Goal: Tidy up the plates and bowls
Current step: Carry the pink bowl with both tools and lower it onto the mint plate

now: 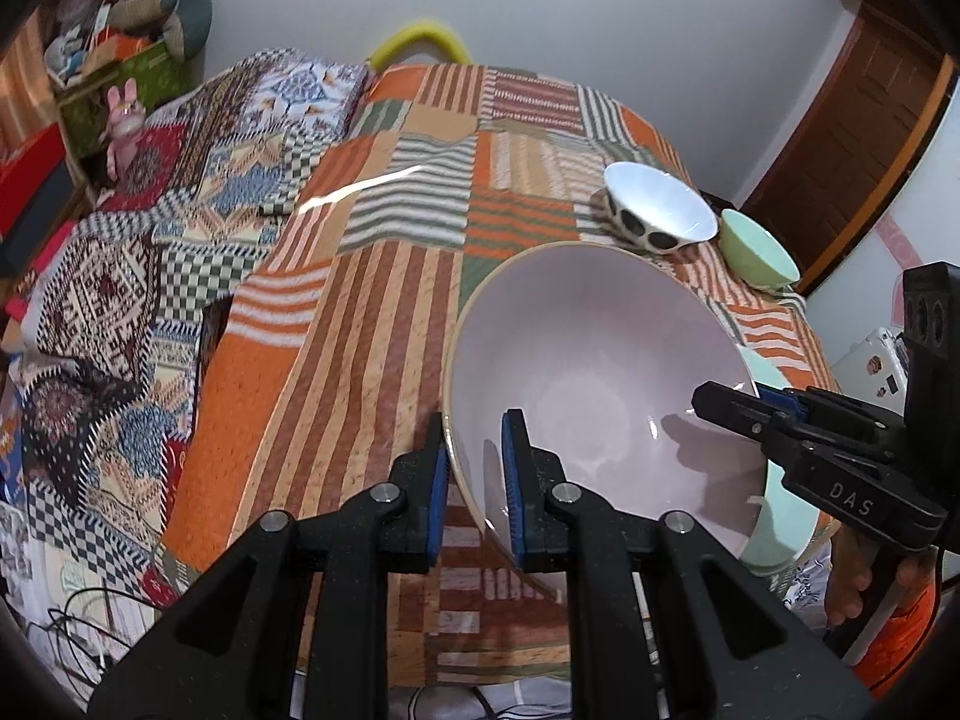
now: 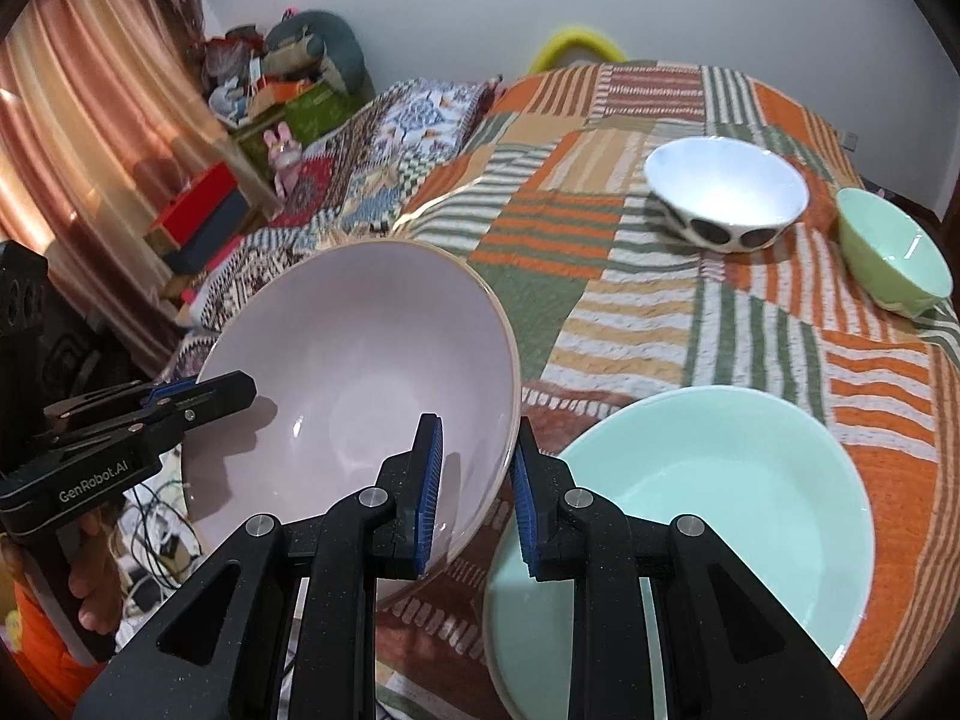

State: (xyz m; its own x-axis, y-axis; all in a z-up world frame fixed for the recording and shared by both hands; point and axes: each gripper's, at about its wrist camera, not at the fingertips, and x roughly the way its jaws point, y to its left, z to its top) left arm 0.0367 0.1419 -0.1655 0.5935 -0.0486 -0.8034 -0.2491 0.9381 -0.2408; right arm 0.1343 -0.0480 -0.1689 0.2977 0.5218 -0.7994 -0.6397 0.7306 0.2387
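Observation:
A large pale pink bowl (image 1: 600, 372) (image 2: 360, 360) hangs tilted over the near edge of the table, held by both grippers. My left gripper (image 1: 474, 480) is shut on its left rim; it also shows in the right wrist view as the left gripper (image 2: 198, 396). Shut on the opposite rim is my right gripper (image 2: 474, 474), which the left wrist view shows as the right gripper (image 1: 750, 414). A mint green plate (image 2: 720, 510) (image 1: 780, 534) lies on the table just right of the bowl. Farther back stand a white bowl with black dots (image 1: 660, 204) (image 2: 726, 186) and a small green bowl (image 1: 759, 252) (image 2: 888, 252).
The table (image 1: 372, 300) (image 2: 600, 300) wears an orange, green and white striped patchwork cloth. Left of it lies a patterned quilt (image 1: 150, 252), with a cluttered shelf (image 1: 108, 48) and a curtain (image 2: 90, 150) behind. A wooden door (image 1: 852, 150) is at the right. Cables (image 2: 156, 528) lie on the floor.

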